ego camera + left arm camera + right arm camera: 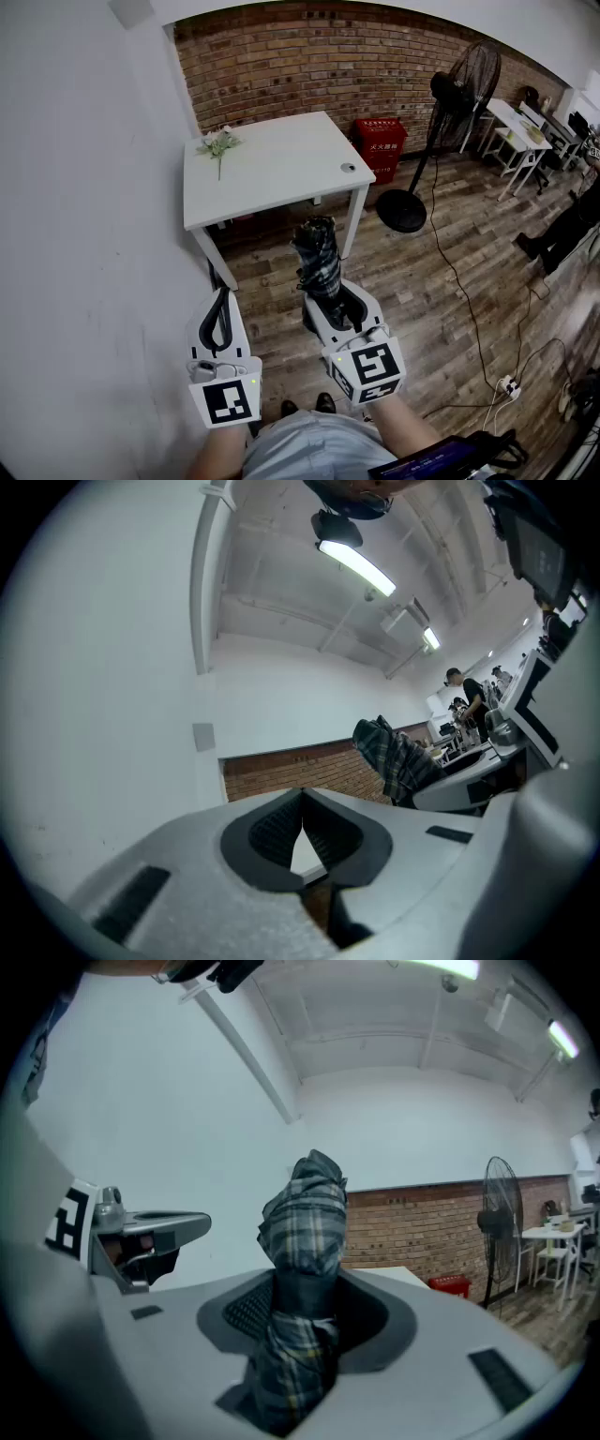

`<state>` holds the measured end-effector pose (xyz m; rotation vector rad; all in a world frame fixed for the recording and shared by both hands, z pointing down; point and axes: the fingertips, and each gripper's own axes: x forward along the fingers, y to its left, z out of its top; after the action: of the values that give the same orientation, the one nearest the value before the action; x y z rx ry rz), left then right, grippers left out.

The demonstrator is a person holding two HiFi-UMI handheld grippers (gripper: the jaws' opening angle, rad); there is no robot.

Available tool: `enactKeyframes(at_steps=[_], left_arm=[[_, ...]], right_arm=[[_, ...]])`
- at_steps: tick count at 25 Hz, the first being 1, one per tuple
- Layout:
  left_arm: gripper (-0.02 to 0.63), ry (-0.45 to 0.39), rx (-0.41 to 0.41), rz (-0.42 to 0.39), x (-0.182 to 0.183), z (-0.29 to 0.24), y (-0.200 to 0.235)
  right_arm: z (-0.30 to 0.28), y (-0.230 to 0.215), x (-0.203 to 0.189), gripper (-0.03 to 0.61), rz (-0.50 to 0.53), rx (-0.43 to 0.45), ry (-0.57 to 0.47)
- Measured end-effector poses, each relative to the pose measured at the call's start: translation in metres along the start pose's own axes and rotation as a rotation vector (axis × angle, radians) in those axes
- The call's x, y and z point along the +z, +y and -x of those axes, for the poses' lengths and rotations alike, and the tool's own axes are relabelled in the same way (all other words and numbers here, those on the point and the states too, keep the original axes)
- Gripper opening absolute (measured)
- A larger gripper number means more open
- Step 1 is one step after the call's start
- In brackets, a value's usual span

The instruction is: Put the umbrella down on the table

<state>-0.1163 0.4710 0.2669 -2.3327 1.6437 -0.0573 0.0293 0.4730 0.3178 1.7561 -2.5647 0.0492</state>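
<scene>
A: State of right claw [333, 302]?
B: Clamped on the umbrella [317, 251]. The jaws stand part open, with the pads pressed on the folded plaid cloth from both sides. Its own view agrees: the umbrella [305, 1227] fills the gap of the right claw [305, 1316].
A: Where does the umbrella sit against it?
B: Between the jaws. One end sticks out well past the tips; the other drops into the claw's throat.
A: On the table [272, 164] yet?
B: No, it's held in the air. The table is ahead of the tips, beyond the umbrella's far end.
A: And left claw [221, 314]?
B: Tips touching, nothing between them. It's just left of the right claw, side by side. From the left claw [302, 834] the umbrella [394, 757] shows up and to the right.
A: What can't you make out?
B: The handle. The lower end is buried behind the jaws, so I can't tell which end points forward. In the head view the umbrella's far end overlaps the table's near edge, so the gap there is unreadable.
A: Containers?
B: A red box [380, 142] on the floor, ahead and right of the right claw, past the table's right corner. Its contents aren't visible.
A: Anything on the table?
B: Flowers [219, 142] at the far left corner, ahead of the left claw. A fan [464, 84] stands right of the box.
</scene>
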Motion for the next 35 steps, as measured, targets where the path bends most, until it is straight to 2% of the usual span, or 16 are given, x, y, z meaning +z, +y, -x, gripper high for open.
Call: enactKeyframes(at_steps=[9,20,27,35], left_arm=[[0.008,0.018,0.008,-0.004,-0.002,-0.010,-0.019],[0.009,0.068,0.026,-0.018,-0.018,-0.031,-0.051],[0.009,0.086,0.055,-0.012,-0.029,-0.059,-0.037],[0.009,0.125,0.051,0.018,-0.072,-0.126,-0.001]], right_arm=[[0.006,-0.024,-0.005,0.183,-0.026,0.004,-0.004],[-0.001,-0.062,-0.031,0.184,-0.054,0.038,0.041],[-0.034,-0.078,-0.034,0.184,-0.062,0.045,0.054],[-0.112,-0.092,-0.054,0.184,-0.063,0.047,0.114]])
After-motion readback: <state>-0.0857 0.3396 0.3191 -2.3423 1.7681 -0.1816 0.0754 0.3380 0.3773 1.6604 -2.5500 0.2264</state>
